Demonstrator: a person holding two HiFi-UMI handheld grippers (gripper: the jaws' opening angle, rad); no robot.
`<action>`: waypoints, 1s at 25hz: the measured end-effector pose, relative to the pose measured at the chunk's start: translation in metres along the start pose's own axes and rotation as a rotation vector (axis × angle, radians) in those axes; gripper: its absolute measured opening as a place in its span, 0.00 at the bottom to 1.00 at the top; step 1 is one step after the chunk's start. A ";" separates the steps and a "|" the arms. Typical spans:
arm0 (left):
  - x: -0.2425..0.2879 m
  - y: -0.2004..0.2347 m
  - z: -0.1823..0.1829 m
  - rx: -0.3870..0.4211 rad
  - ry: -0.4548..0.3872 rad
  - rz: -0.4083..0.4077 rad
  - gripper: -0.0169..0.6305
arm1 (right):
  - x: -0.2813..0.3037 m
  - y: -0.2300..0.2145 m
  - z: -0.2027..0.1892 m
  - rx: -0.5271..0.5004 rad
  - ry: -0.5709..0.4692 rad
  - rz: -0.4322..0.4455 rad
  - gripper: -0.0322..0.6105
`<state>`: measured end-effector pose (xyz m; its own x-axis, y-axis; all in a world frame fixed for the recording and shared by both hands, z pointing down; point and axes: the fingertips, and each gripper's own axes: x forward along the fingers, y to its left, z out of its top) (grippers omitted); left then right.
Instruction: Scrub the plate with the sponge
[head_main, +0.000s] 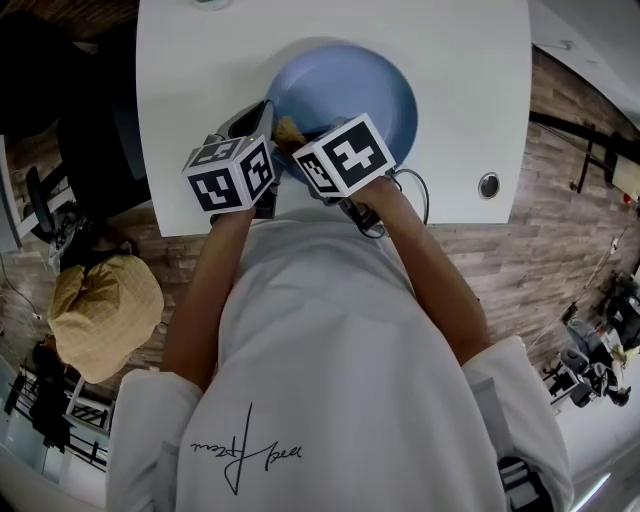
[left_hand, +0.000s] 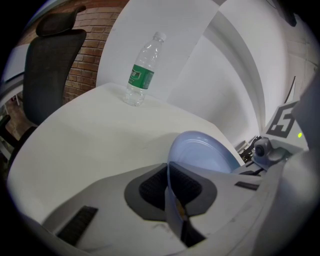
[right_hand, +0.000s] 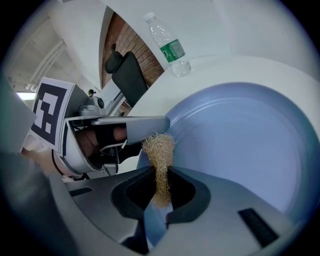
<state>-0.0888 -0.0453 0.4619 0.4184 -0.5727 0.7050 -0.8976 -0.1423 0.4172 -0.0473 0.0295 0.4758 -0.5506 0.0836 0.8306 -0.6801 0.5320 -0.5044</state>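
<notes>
A light blue plate (head_main: 350, 90) lies on the white table (head_main: 470, 80), near its front edge. My left gripper (head_main: 255, 125) is shut on the plate's near left rim; in the left gripper view its jaws (left_hand: 170, 187) pinch the thin blue edge of the plate (left_hand: 202, 152). My right gripper (right_hand: 159, 192) is shut on a tan, fibrous sponge (right_hand: 159, 150), whose free end touches the plate (right_hand: 245, 135) just inside the rim, next to the left gripper (right_hand: 120, 132). From the head view the sponge (head_main: 290, 128) shows between the two marker cubes.
A clear water bottle (left_hand: 142, 70) with a green label stands at the table's far side. A black office chair (left_hand: 50, 70) is beyond the table's left end. A round metal grommet (head_main: 488, 185) sits at the table's front right. Someone in a yellow hat (head_main: 105, 315) is at lower left.
</notes>
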 end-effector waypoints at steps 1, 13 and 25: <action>0.000 0.000 0.000 -0.002 0.000 0.000 0.05 | 0.000 0.000 0.000 -0.004 0.002 -0.003 0.12; -0.001 0.000 0.000 -0.018 -0.006 0.002 0.05 | -0.001 0.005 -0.017 0.033 0.054 0.062 0.12; -0.002 -0.001 -0.001 -0.024 -0.012 0.006 0.05 | -0.006 0.002 -0.037 0.010 0.124 0.107 0.12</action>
<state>-0.0887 -0.0434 0.4603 0.4112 -0.5833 0.7005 -0.8964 -0.1192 0.4269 -0.0277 0.0615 0.4783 -0.5569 0.2431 0.7942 -0.6255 0.5063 -0.5936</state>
